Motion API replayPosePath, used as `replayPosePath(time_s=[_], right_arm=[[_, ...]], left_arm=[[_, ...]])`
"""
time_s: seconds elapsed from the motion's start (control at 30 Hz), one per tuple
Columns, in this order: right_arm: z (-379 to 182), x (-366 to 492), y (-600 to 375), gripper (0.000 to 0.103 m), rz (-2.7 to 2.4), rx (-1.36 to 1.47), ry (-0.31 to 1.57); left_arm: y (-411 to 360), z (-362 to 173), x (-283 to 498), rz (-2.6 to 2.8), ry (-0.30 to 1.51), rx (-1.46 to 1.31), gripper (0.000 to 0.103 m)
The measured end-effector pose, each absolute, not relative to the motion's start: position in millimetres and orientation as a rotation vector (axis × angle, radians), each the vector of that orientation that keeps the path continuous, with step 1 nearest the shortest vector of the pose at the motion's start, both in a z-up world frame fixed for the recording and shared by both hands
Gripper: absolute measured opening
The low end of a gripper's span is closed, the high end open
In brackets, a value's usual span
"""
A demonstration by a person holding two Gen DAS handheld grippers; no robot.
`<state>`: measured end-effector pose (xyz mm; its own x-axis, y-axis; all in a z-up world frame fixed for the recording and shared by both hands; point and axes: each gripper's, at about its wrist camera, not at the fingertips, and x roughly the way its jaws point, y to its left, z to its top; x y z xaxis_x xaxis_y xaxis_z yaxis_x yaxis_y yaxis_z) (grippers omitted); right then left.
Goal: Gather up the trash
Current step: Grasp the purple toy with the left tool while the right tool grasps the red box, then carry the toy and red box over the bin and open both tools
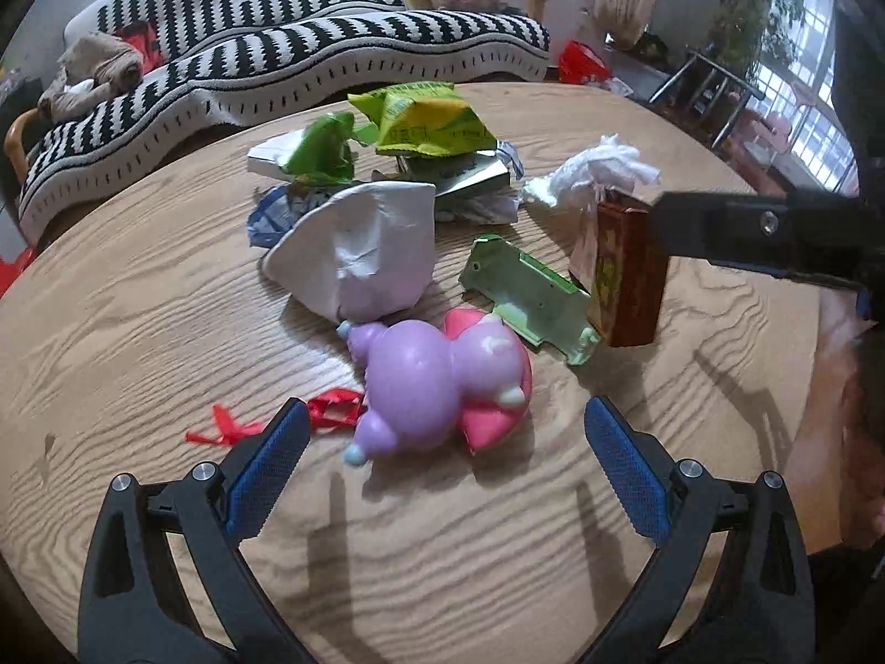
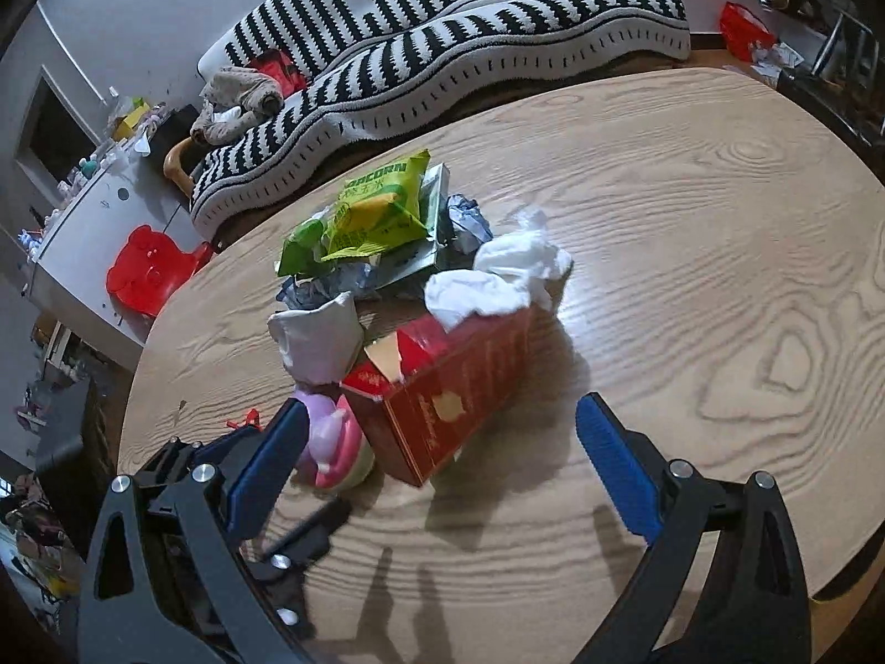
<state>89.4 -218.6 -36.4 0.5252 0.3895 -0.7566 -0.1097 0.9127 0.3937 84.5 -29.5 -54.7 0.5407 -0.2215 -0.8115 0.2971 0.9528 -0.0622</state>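
One red box (image 2: 453, 387), torn open, white tissue (image 2: 498, 282) touching top.

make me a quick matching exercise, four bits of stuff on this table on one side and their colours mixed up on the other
Things:
1. toy
2. box
3. tissue
4. snack bag

Colours:
A. white
B. yellow and green
C. purple and pink
D. red

Pairs: 1-C, 2-D, 3-A, 4-B
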Motion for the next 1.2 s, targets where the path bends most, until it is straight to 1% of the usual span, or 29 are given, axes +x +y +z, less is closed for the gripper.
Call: replayPosePath(time_s=[0.17,0.27,0.3,0.33,0.37,0.4,0.43,0.47,0.53,0.57,0.6,0.63,0.8,0.93,1.2], right_arm=[[-45.0,98.7,-205.7,0.091,0.3,0.29,0.998],[-51.2,103.2,-199.0,0.085,0.295,0.285,1.017],[-53.9,104.7,-197.9,0.081,0.293,0.279,1.025],[-56.1,105.8,-196.4,0.075,0.288,0.274,1.03],[-59.7,107.5,-196.3,0.071,0.279,0.263,1.041],[-61.7,107.9,-196.8,0.061,0.277,0.261,1.045],[-63.4,108.7,-196.8,0.05,0.279,0.263,1.051],[-64.0,109.0,-197.1,0.047,0.277,0.259,1.054],[-61.2,105.9,-199.4,0.031,0.277,0.25,1.047],[-59.3,104.0,-200.8,0.029,0.282,0.248,1.043],[-55.5,100.9,-202.3,0.025,0.283,0.243,1.031],[-49.6,96.2,-204.4,0.022,0.291,0.235,1.014],[-27.4,76.2,-210.0,0.022,0.34,0.225,0.946],[-19.8,65.4,-216.8,0.022,0.371,0.23,0.931],[-13.7,52.2,-242.0,0.022,0.32,0.215,0.92]], left_arm=[[-33.1,-63.5,92.6,-0.306,0.953,0.067,0.096],[-36.8,-64.9,91.6,-0.323,0.94,0.077,0.096],[-36.6,-64.8,91.9,-0.327,0.939,0.067,0.095],[-37.4,-65.2,91.9,-0.327,0.94,0.065,0.095],[-38.3,-65.6,92.8,-0.326,0.941,0.07,0.09],[-39.8,-65.9,93.3,-0.321,0.939,0.082,0.079],[-40.8,-66.2,93.5,-0.318,0.941,0.088,0.074],[-41.6,-65.3,93.4,-0.313,0.937,0.095,0.064],[-41.7,-61.8,92.4,-0.334,0.94,0.076,0.062],[-41.3,-59.3,90.8,-0.338,0.933,0.07,0.061],[-41.5,-55.6,88.8,-0.343,0.923,0.072,0.06],[-42.7,-51.5,85.3,-0.346,0.913,0.08,0.06],[-39.6,-26.7,71.7,-0.368,0.878,0.044,0.057],[-38.5,-13.0,64.3,-0.365,0.847,0.028,0.057],[-47.2,-7.0,62.6,-0.341,0.843,0.042,0.057]])
